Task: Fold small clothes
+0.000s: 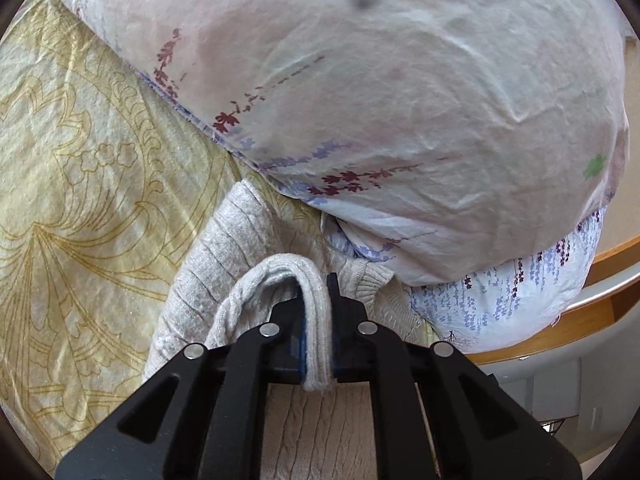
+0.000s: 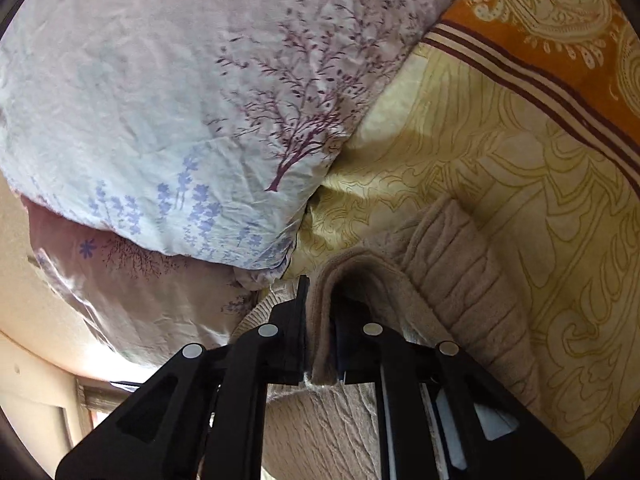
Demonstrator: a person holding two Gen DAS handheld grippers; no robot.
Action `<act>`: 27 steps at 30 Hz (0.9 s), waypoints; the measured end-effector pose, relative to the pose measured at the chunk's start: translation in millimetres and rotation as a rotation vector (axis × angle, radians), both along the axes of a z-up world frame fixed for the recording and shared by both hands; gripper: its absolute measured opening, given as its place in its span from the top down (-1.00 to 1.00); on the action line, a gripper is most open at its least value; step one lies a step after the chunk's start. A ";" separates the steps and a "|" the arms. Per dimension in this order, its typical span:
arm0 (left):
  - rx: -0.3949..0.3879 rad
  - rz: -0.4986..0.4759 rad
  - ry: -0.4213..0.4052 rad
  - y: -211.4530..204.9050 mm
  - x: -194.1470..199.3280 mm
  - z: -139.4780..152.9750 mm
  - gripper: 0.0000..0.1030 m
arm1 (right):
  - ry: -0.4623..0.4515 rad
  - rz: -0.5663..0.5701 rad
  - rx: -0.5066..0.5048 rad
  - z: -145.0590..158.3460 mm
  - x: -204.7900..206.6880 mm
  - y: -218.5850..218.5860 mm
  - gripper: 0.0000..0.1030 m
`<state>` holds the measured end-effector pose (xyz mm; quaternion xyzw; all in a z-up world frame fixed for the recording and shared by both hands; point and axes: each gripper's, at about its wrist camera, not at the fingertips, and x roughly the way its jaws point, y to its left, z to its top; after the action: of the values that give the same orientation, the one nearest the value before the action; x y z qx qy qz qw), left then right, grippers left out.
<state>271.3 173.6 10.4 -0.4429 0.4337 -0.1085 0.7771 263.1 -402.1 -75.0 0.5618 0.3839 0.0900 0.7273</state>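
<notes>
Left wrist view: my left gripper (image 1: 318,320) is clamped on a ribbed edge of the sweater (image 1: 224,256), which lies on the yellow sheet (image 1: 80,168) just near of the pillow (image 1: 360,92). Right wrist view: my right gripper (image 2: 320,320) is clamped on another fold of the sweater (image 2: 460,280); the pillow (image 2: 160,100) lies far left.

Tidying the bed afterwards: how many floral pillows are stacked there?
2: the upper pillow fills the top of both views, and the lower pillow lies squashed beneath it. More may be hidden behind.
</notes>
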 end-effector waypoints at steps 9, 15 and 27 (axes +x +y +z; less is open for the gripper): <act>0.012 -0.005 -0.002 -5.9 14.6 2.5 0.36 | -0.015 -0.015 -0.019 13.9 10.3 -3.0 0.19; 0.083 -0.035 -0.025 -10.5 13.8 19.1 0.07 | 0.016 -0.115 -0.397 57.1 -17.4 -8.9 0.08; 0.405 -0.136 -0.068 1.5 -70.6 43.7 -0.31 | 0.061 0.011 -0.474 49.0 -101.1 -8.9 0.08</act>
<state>200.6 175.1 54.1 -0.2432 0.4492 -0.0863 0.8553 161.9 -410.9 -26.0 0.3758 0.4191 -0.0159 0.8264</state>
